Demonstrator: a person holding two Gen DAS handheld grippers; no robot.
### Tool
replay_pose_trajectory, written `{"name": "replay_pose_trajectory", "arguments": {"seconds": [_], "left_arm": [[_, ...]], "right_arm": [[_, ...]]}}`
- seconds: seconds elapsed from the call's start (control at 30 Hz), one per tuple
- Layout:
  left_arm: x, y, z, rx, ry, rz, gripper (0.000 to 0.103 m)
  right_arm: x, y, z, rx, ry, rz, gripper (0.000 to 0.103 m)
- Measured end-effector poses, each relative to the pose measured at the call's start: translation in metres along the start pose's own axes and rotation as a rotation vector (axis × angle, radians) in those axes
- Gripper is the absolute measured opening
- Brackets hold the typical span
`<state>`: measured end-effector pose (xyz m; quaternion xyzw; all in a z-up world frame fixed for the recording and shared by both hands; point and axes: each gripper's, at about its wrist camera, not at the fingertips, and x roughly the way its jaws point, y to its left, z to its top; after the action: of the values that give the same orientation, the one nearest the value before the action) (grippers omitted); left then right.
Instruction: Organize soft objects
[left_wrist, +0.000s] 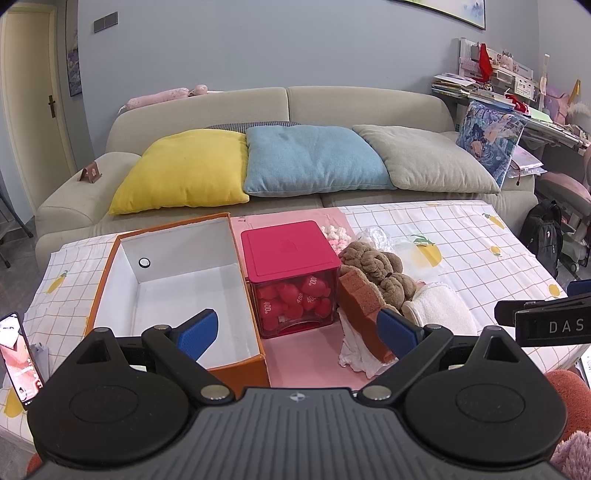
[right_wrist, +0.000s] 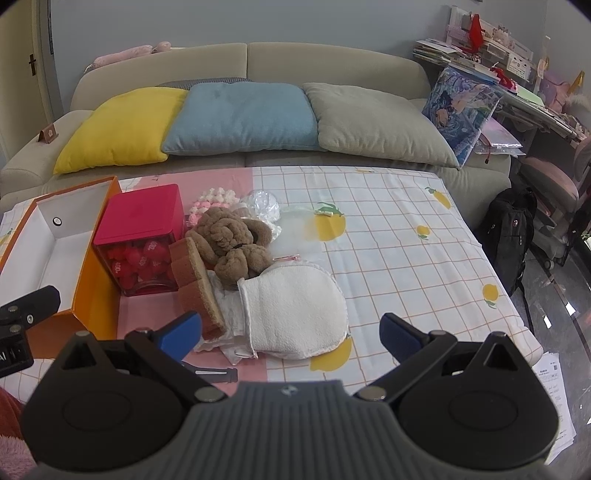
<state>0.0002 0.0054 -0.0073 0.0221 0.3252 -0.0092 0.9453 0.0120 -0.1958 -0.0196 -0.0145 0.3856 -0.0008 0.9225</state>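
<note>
Soft objects lying heaped on the pink strip of the tablecloth, just right of the red-lidded cube and the orange box, its white interior bare. From the left wrist view: left gripper hanging low over the near table edge, jaws spread wide, nothing between the blue pads; right pad sitting in front of the brown sponge, contact impossible to judge. Brown plush resting on the pile behind the sponge, white mitt beside it. From the right wrist view: right gripper also gaping, holding nothing, hovering just short of the white mitt, with the sponge leaning near its left pad and the plush further back against the cube. Judging by the bare box, sorting barely starting; apparently approaching for a first pick. Next move probably needing a short advance, jaws straddling the mitt or sponge, closing gently on compressible material, then lifting clear and carrying leftward over the box wall.
</note>
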Motion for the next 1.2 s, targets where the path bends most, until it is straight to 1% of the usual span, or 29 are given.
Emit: {"name": "replay_pose_trajectory", "arguments": {"seconds": [0.2,0.33,0.43,0.47,0.53,0.6,0.63,0.7,0.83,0.87,0.93,1.03,1.07,1.13,1.17,1.2], "left_arm": [[-0.002,0.000,0.001,0.010,-0.007,-0.003,0.103],[-0.005,0.000,0.000,0.007,-0.024,-0.029,0.103],[-0.005,0.002,0.000,-0.011,-0.030,-0.030,0.096],[-0.005,0.003,0.001,-0.015,-0.030,-0.042,0.092],[-0.005,0.005,0.001,-0.022,-0.029,-0.067,0.090],[-0.005,0.005,0.001,-0.026,-0.023,-0.086,0.086],[-0.005,0.004,0.001,-0.024,-0.021,-0.092,0.085],[-0.005,0.002,0.001,-0.014,-0.015,-0.103,0.077],[-0.002,-0.003,0.001,0.004,-0.003,-0.145,0.070],[0.000,-0.004,0.002,0.009,0.003,-0.158,0.066],[0.008,-0.007,0.004,0.021,0.036,-0.201,0.066],[0.022,-0.010,0.007,0.016,0.052,-0.252,0.066],[0.027,-0.011,0.008,-0.004,0.062,-0.265,0.066],[0.042,-0.010,0.010,-0.060,0.109,-0.296,0.066],[0.050,-0.009,0.011,-0.089,0.133,-0.313,0.066],[0.058,-0.008,0.011,-0.117,0.151,-0.333,0.066]], "right_arm": [[-0.001,0.001,0.000,-0.006,-0.004,-0.003,0.100],[-0.001,0.001,0.000,-0.012,-0.008,-0.004,0.100],[-0.001,0.002,-0.001,-0.012,-0.005,-0.004,0.100],[-0.001,0.002,-0.001,-0.013,-0.004,-0.003,0.100],[0.000,0.002,-0.001,-0.012,-0.001,-0.003,0.100],[0.001,0.001,-0.001,-0.010,0.003,-0.002,0.100],[0.001,0.001,-0.002,-0.008,0.006,-0.002,0.100],[0.004,0.000,-0.001,-0.004,0.013,0.000,0.100],[0.006,-0.002,-0.002,0.001,0.010,-0.005,0.100],[0.008,-0.003,-0.002,0.000,0.002,-0.013,0.100],[0.010,-0.005,-0.004,-0.009,-0.027,-0.014,0.100],[0.019,-0.010,-0.005,-0.026,-0.041,-0.019,0.100],[0.023,-0.012,-0.006,-0.026,-0.037,-0.015,0.099],[0.034,-0.017,-0.007,-0.020,-0.020,0.004,0.089],[0.041,-0.018,-0.008,-0.017,-0.001,0.015,0.080],[0.048,-0.020,-0.008,-0.012,0.023,0.027,0.077]]}}
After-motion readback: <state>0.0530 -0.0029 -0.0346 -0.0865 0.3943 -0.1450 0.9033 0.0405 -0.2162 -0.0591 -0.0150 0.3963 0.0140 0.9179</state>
